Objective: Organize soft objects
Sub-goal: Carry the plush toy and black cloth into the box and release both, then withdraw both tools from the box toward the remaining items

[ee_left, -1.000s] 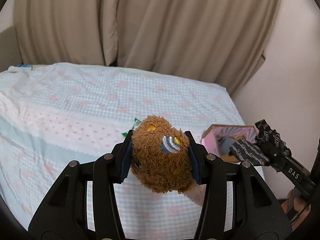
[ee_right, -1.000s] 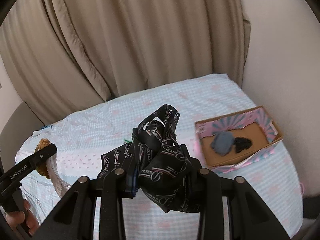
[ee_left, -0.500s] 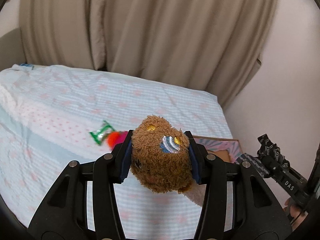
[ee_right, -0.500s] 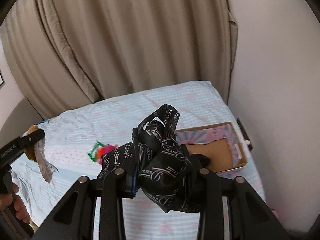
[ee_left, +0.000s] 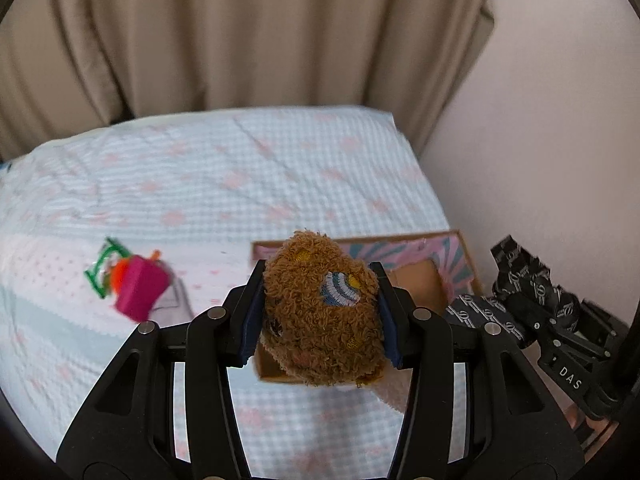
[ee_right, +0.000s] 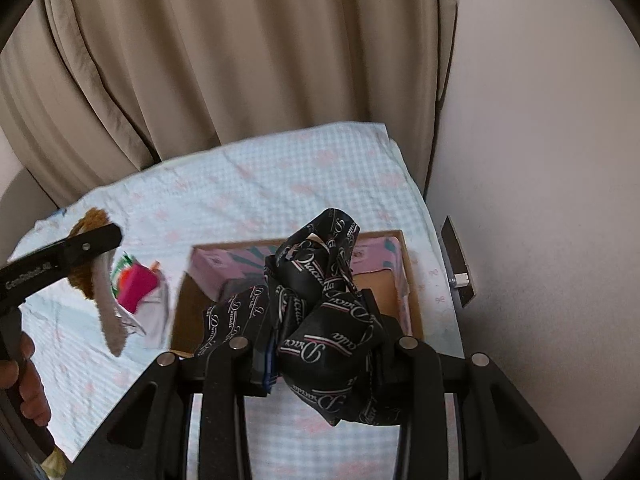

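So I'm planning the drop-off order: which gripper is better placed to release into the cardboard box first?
Probably right: the right gripper, clamping the black printed scarf, is lined up with the cardboard box. The left gripper, holding the brown plush toy, sits nearer its left edge.

Count: 2 tools (left tool [ee_left: 320, 312], right tool [ee_right: 320, 356]), 1 brown plush toy [ee_left: 320, 312], 1 black printed scarf [ee_right: 324, 320], 1 cardboard box [ee_right: 404, 280], 1 magenta block toy [ee_left: 140, 292], 1 bed [ee_left: 240, 168].

A bed [ee_left: 240, 184] is covered in pale checked cloth. A cardboard box [ee_right: 404, 280] and a pink toy [ee_left: 140, 292] are laid on it, well apart.
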`<state>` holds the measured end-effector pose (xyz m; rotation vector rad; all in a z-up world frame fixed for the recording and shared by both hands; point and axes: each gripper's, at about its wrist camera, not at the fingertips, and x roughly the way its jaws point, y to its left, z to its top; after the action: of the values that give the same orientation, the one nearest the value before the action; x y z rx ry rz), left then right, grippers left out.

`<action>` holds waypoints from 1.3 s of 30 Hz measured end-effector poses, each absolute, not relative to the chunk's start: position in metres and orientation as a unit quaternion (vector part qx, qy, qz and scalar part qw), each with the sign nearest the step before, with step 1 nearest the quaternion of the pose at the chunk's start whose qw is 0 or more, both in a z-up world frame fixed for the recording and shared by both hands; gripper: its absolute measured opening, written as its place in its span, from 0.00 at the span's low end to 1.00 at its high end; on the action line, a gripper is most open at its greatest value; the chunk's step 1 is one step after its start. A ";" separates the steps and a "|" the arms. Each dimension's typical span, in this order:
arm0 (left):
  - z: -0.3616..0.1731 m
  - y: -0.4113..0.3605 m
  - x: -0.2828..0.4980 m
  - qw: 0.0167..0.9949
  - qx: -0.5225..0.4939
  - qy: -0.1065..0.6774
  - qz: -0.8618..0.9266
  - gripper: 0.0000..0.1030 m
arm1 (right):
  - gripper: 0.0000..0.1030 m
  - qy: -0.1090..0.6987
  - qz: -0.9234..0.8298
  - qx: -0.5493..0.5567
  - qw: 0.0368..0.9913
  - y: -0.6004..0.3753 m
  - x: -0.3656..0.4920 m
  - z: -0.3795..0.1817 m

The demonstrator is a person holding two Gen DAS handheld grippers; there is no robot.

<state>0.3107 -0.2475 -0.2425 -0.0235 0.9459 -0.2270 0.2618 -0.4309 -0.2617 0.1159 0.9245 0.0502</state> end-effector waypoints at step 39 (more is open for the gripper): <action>-0.330 -0.295 0.384 0.839 0.024 0.535 -0.099 1.00 | 1.00 0.484 0.131 0.034 0.864 -0.435 0.294 -0.362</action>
<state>0.3836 -0.2951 -0.3296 0.0516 1.1312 -0.2101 0.2943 -0.4348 -0.3619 0.0705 1.0146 0.2750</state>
